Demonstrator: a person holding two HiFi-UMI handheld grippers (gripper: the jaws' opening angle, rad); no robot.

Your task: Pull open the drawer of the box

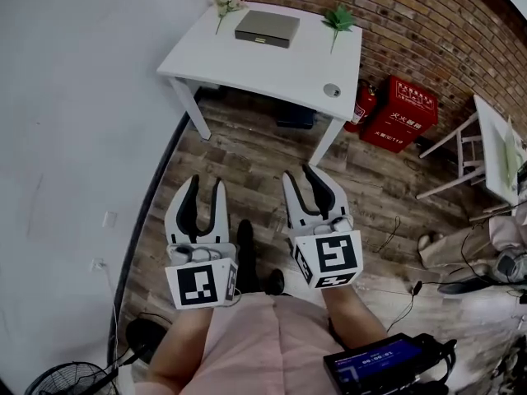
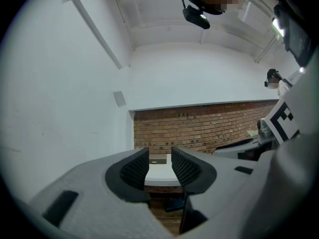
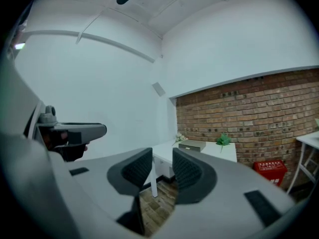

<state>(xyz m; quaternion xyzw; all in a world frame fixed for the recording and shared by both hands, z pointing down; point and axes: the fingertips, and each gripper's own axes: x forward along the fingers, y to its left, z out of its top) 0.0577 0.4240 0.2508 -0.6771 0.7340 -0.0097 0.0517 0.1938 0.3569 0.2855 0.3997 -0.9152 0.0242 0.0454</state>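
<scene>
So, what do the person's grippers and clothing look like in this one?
The left gripper and right gripper match: white moulded bodies, each with two curved black jaws. The inner pads are dark with a fine grid texture. Each gripper carries a white cube printed with black square markers at its rear end. The person wears a pale pink top; no sleeves reach the forearms.

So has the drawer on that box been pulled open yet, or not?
Nothing looks done yet: the box lies on the white table with its drawer not sticking out, well ahead of the person. In hand: the left tool and right tool are held out, both open and empty. Left: reach the box, grip the drawer and pull.
</scene>
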